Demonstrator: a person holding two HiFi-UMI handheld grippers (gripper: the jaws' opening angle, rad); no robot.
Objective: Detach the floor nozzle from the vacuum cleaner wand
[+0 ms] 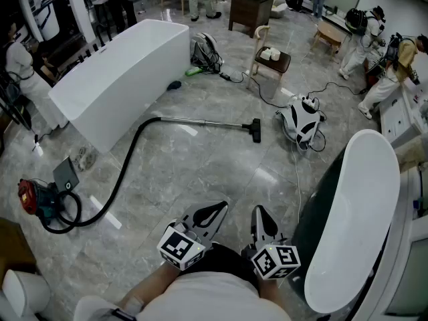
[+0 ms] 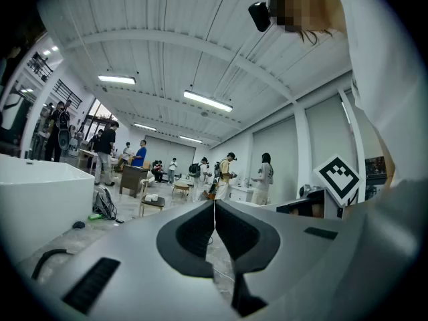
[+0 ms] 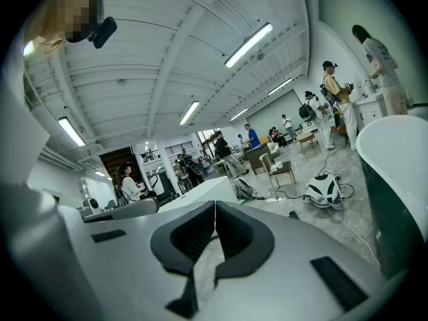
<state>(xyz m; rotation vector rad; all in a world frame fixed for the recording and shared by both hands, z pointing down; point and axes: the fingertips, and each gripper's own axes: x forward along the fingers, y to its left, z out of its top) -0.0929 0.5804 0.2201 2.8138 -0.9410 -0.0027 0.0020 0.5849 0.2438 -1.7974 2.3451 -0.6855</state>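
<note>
A long white tub (image 1: 120, 79) is seen across the far left of the floor (image 1: 200, 172), and a second, dark-sided tub (image 1: 354, 206) is stood along its right edge. On the open floor between them, the red and teal vacuum cleaner (image 1: 37, 202) is parked by the left edge. A black hose (image 1: 125, 160) is curved away from it, and the metal wand (image 1: 200, 121) is laid flat just beside the white tub. The left gripper (image 1: 217, 210) and right gripper (image 1: 259, 214) are held side by side close to the person's body, well apart from the wand. Both pairs of jaws are pressed together with nothing caught between them. The black floor nozzle (image 1: 255, 130) is found at the wand's right end, attached, it seems. No work has been started by the look of it, so the approach is the step in hand. Next, the jaws would need to be opened, the wand pinned with one gripper and the nozzle pulled off with the other.
</note>
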